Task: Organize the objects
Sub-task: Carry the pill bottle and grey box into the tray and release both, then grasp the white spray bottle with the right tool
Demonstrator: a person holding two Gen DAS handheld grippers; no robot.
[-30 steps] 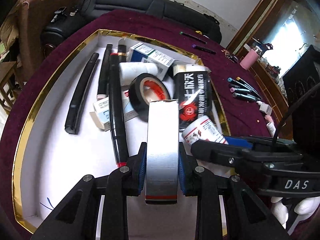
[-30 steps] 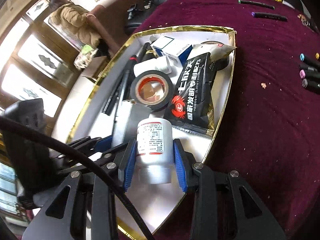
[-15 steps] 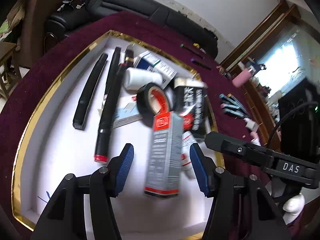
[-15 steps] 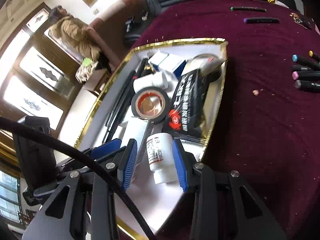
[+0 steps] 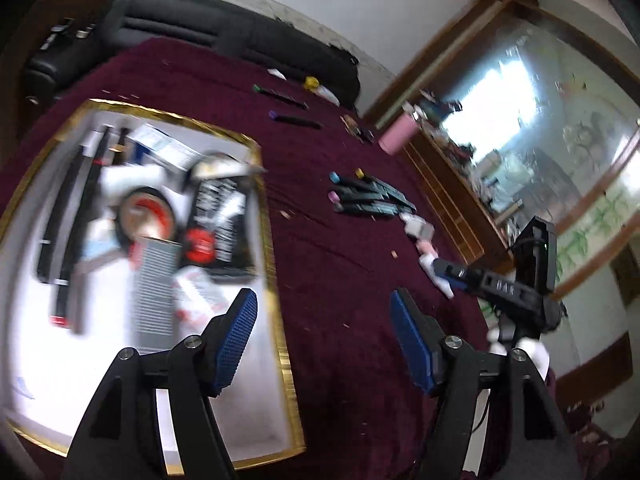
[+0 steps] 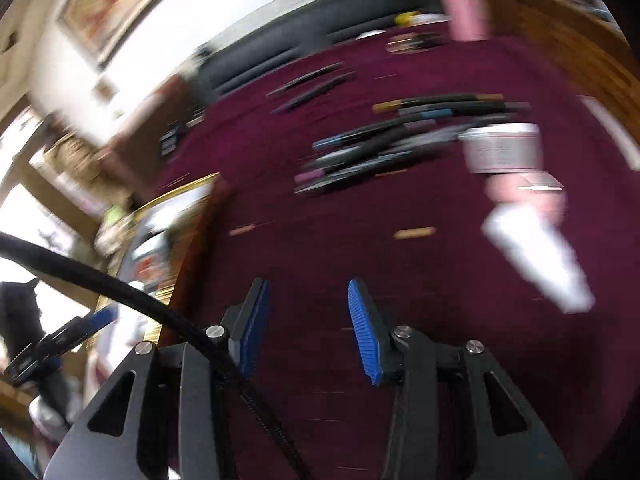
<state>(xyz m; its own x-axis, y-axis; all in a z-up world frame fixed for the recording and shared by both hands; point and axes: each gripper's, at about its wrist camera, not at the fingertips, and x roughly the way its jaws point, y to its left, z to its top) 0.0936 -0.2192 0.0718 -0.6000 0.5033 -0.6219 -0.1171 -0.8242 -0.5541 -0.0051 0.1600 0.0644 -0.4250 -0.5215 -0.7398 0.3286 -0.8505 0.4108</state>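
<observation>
The gold-rimmed white tray (image 5: pixel 277 280) lies at the left of the left wrist view. In it are a grey box (image 5: pixel 154 284), a white bottle (image 5: pixel 196 296), a black packet (image 5: pixel 216 228), a tape roll (image 5: pixel 146 216) and long black pens (image 5: pixel 60 216). My left gripper (image 5: pixel 324 336) hangs over the tray's right rim and the maroon cloth. Its jaws are opening and nothing is between them. My right gripper (image 6: pixel 308 312) is over bare maroon cloth to the right of the tray (image 6: pixel 176 196); its jaws are opening too, and they are empty. The right wrist view is badly blurred.
Several coloured markers (image 5: pixel 368 200) (image 6: pixel 400 140) lie on the cloth beyond the grippers. A white tube (image 6: pixel 536 256) and a small white jar (image 6: pixel 500 148) lie at the right. Two dark pens (image 5: pixel 292 108) and a pink bottle (image 5: pixel 396 138) are farther back, before a black sofa (image 5: pixel 224 32).
The left gripper opened and left the grey box in the tray. The right gripper left the white bottle beside it. Both swung right, the right one far out over the cloth.
</observation>
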